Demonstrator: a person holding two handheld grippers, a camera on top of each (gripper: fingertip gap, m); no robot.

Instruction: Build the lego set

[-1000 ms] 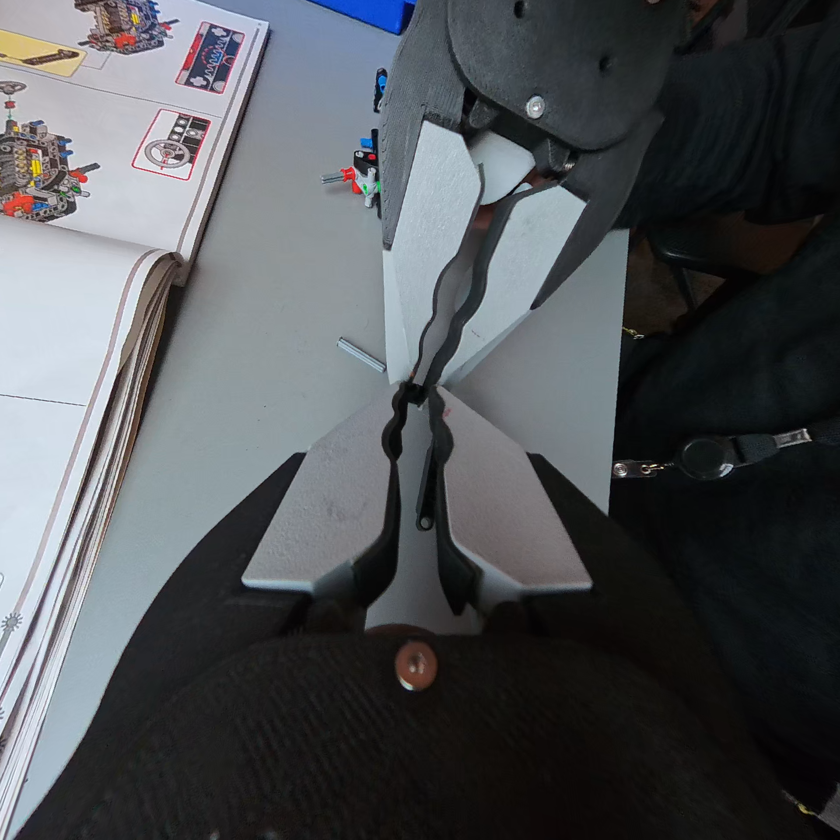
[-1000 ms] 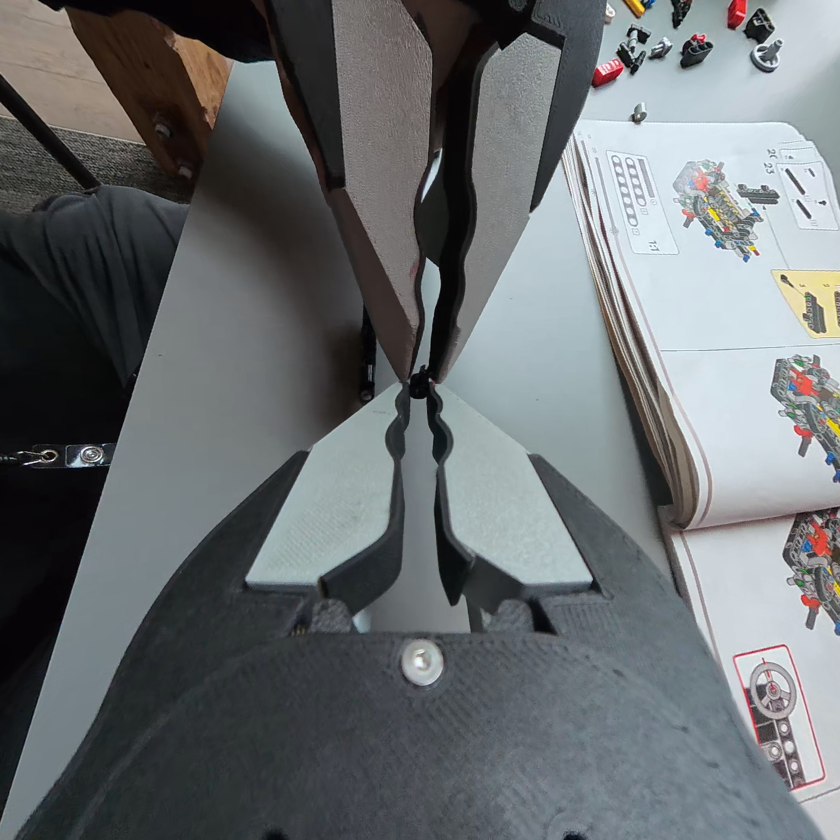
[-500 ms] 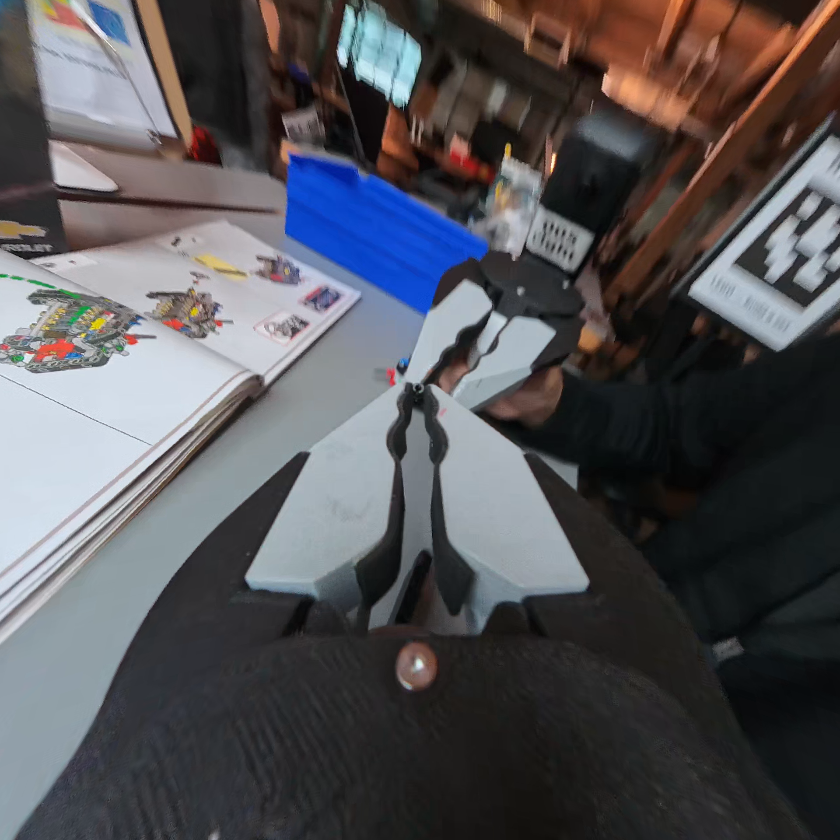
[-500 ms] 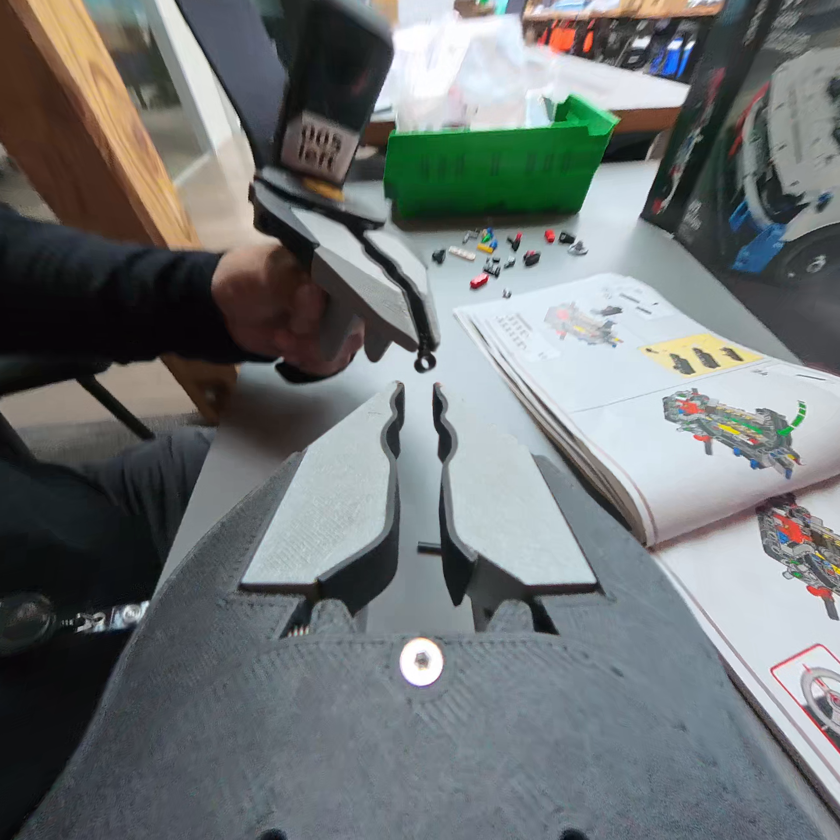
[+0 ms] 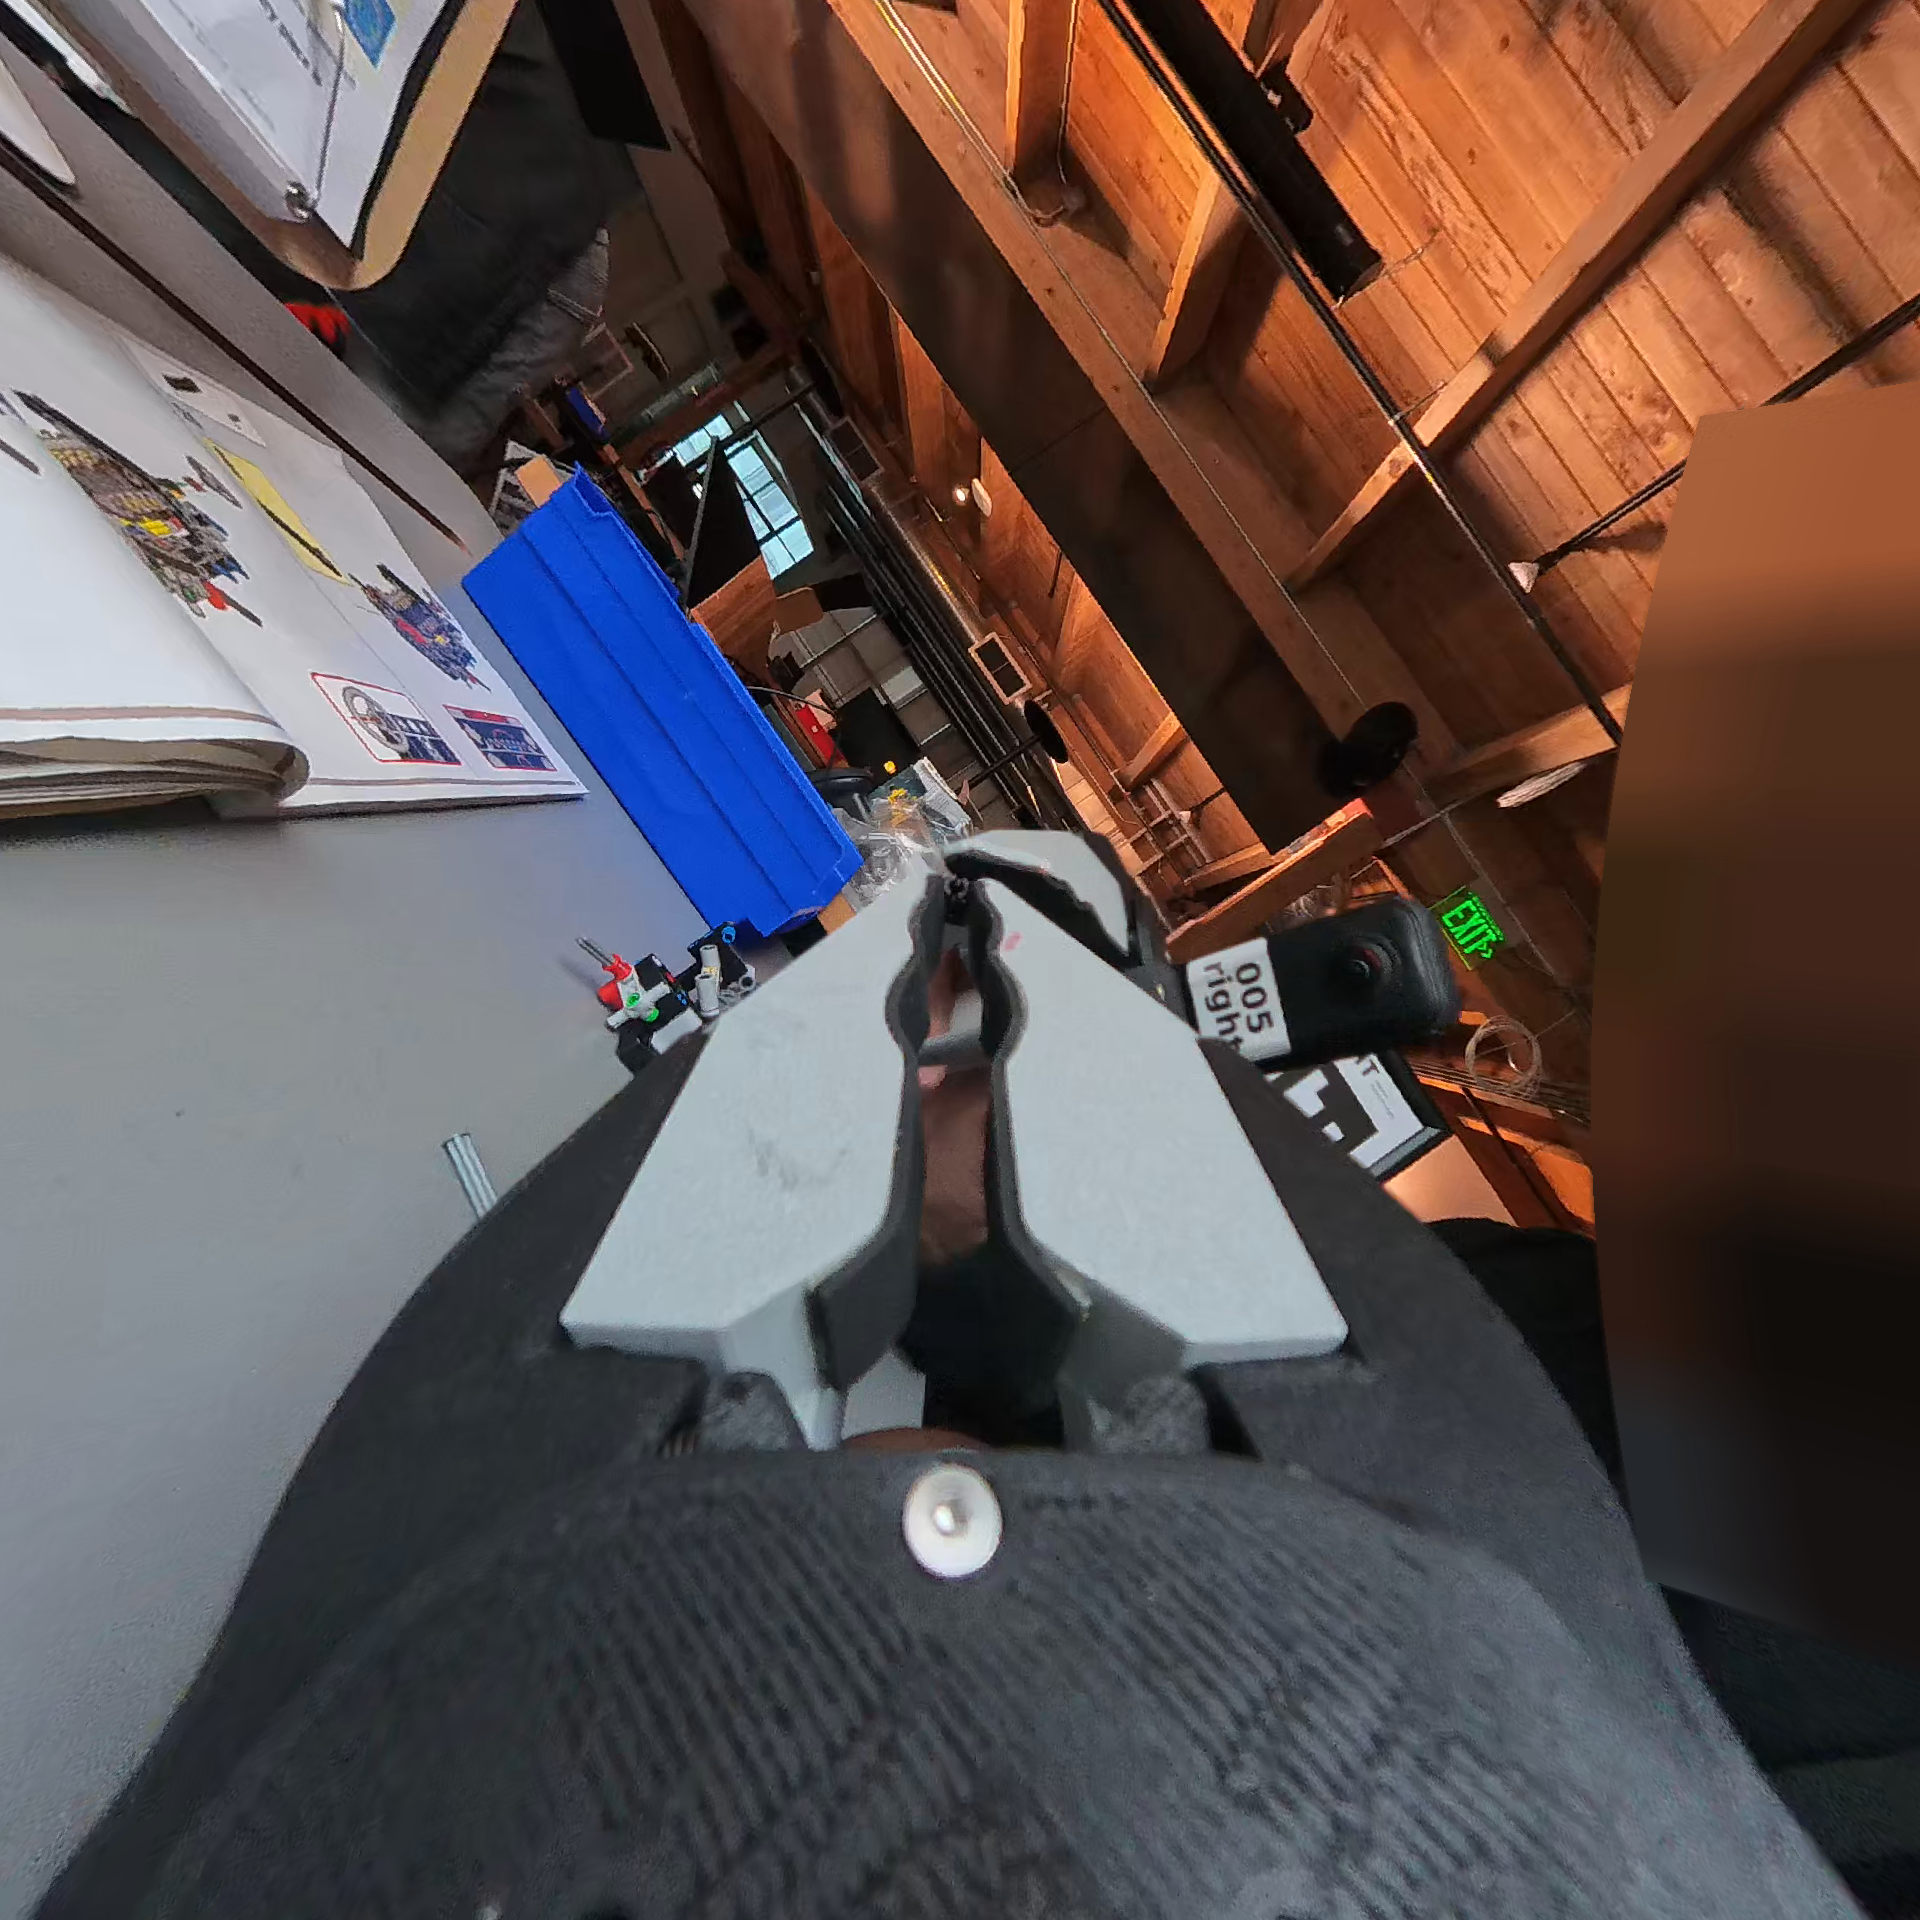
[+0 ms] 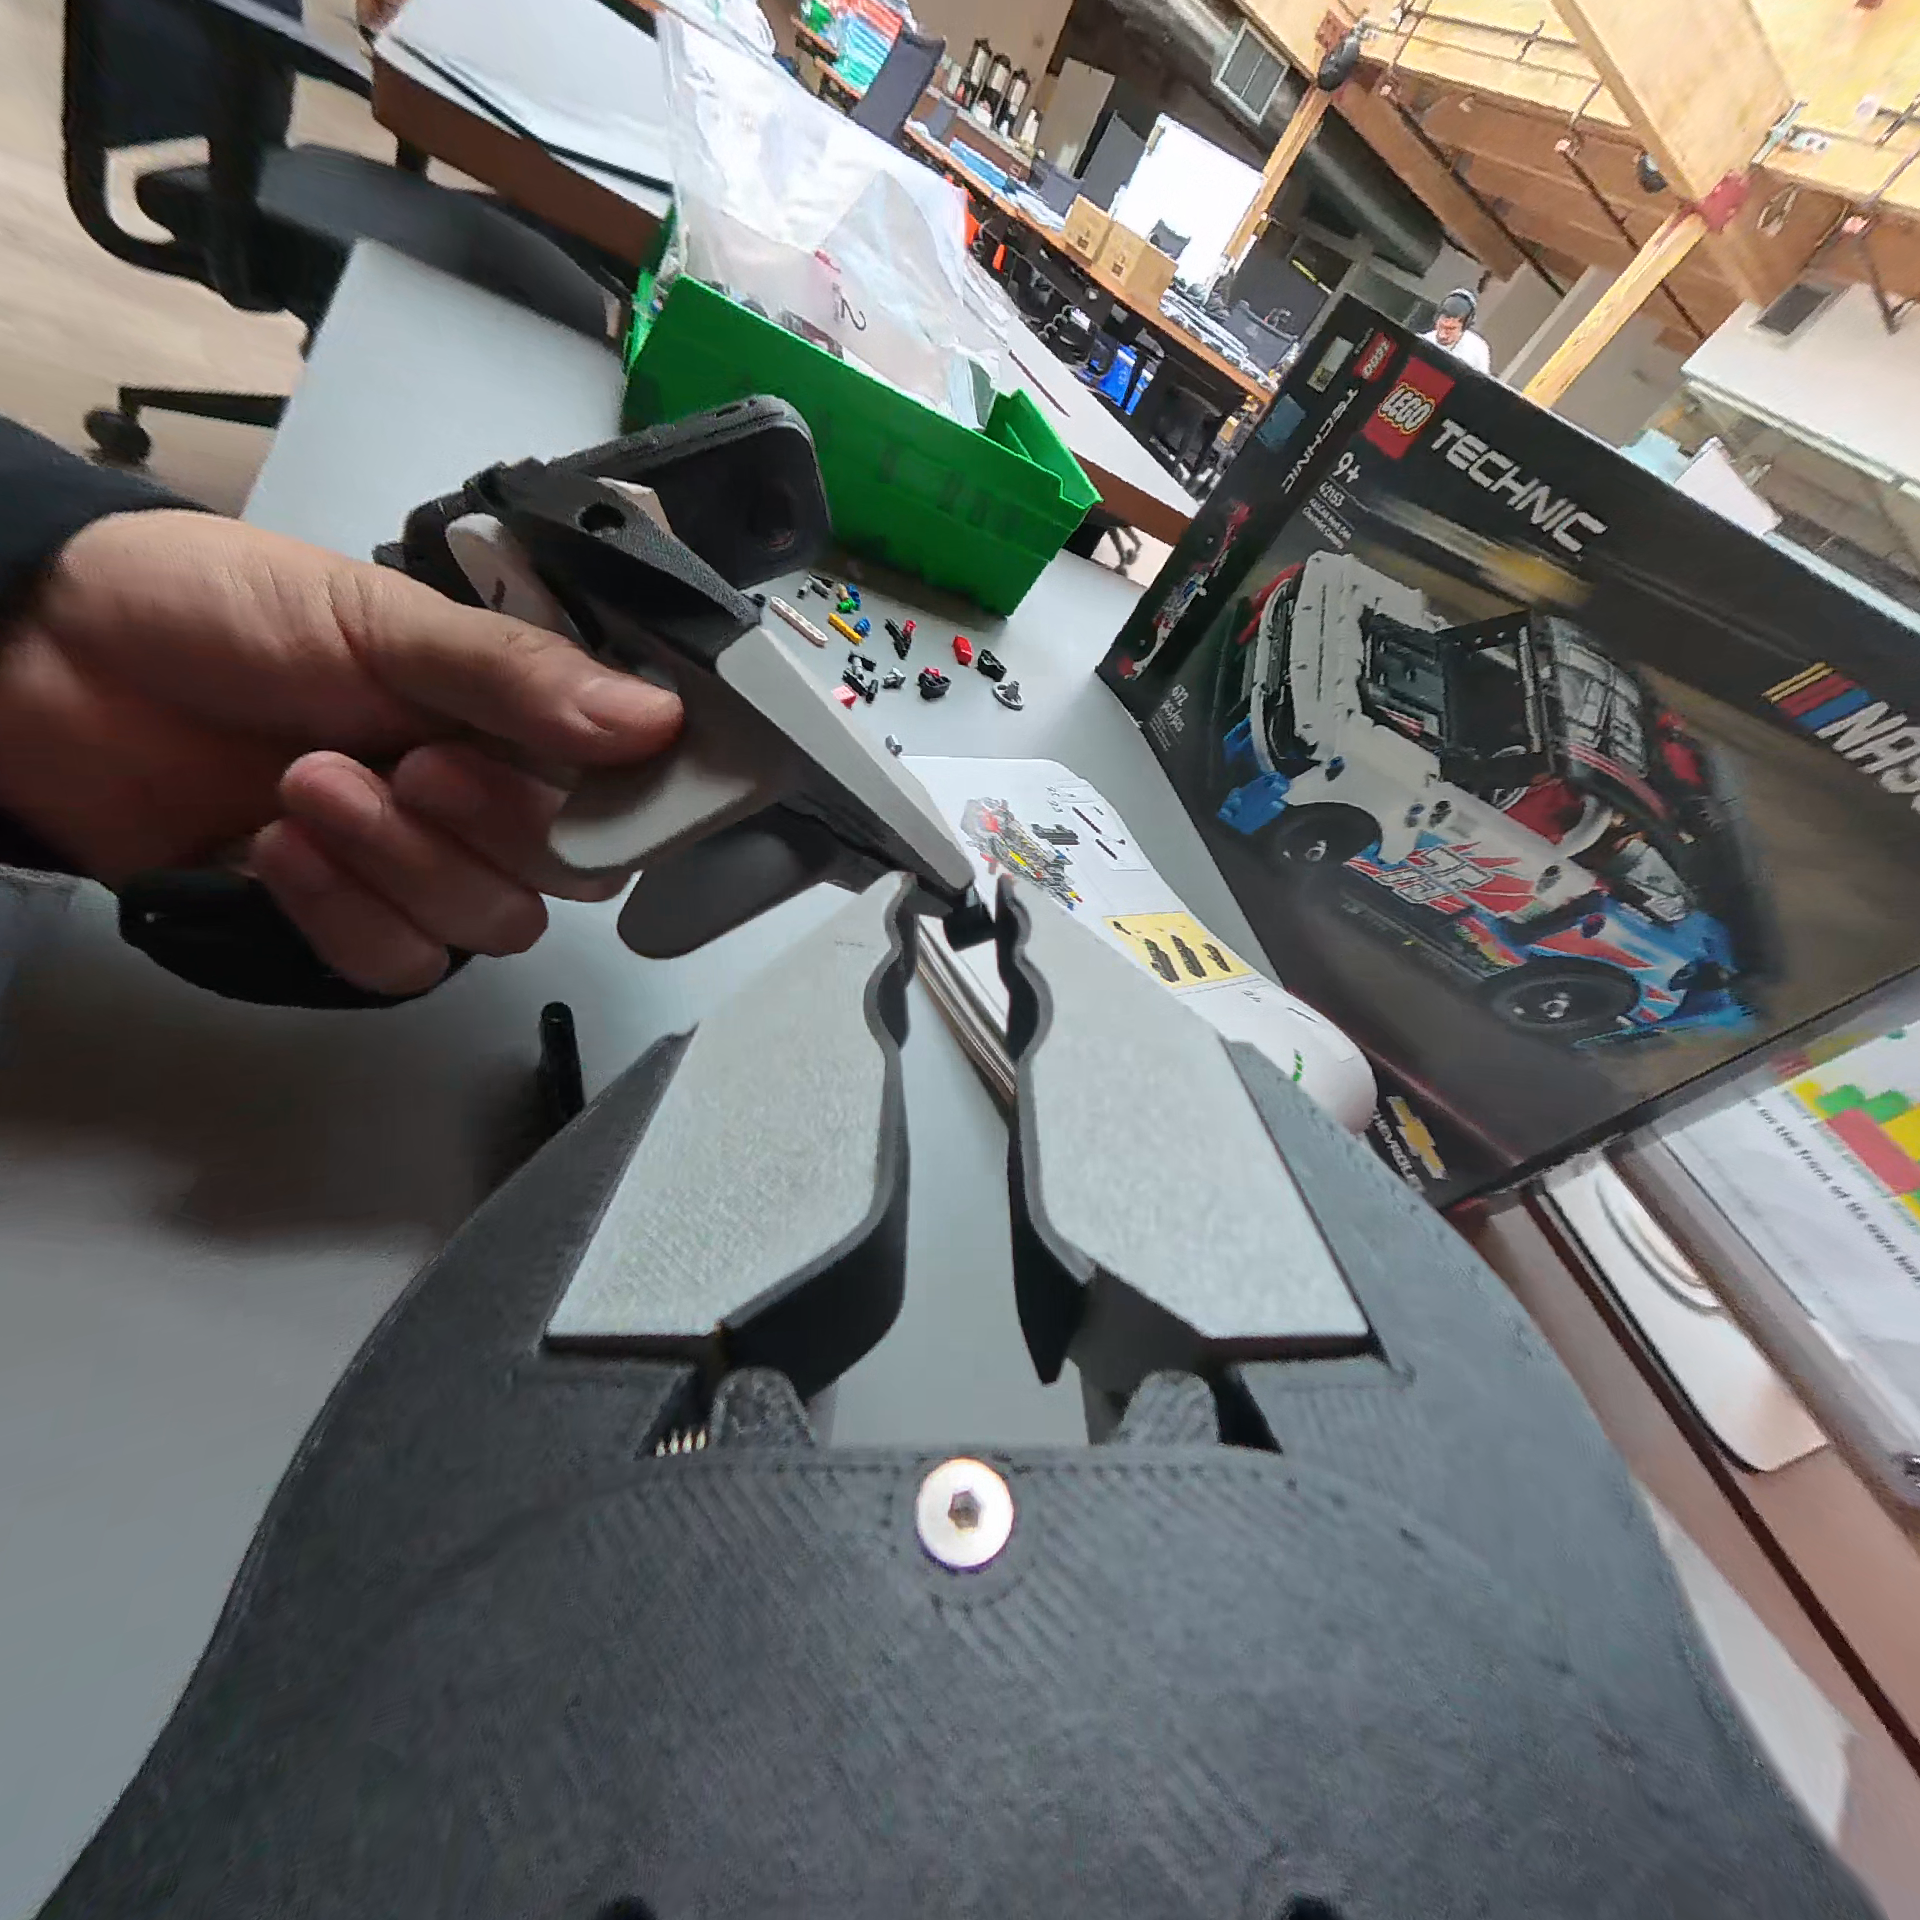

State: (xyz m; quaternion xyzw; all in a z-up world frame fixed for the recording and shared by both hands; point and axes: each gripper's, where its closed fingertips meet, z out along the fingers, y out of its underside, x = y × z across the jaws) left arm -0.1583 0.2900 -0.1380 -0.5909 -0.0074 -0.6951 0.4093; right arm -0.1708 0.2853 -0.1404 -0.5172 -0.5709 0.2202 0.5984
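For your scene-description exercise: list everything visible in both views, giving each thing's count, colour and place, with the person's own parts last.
Table: one, grey, under everything.
Instruction booklet: one, white, open on table.
Blue bin: one, beyond the booklet.
Green bin: one, table's far end, clear bags inside.
Set box: one, dark, upright beside booklet.
Loose pieces: many, mixed colours, before green bin.
Small black piece: one, at left gripper's tips.
Left gripper: shut.
Right gripper: open.
Hand: one, gripping left gripper.

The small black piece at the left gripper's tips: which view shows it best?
Right wrist view: the small black piece shows clearly, pinched by the left gripper between the open right fingers. In the left wrist view it is a dark sliver.
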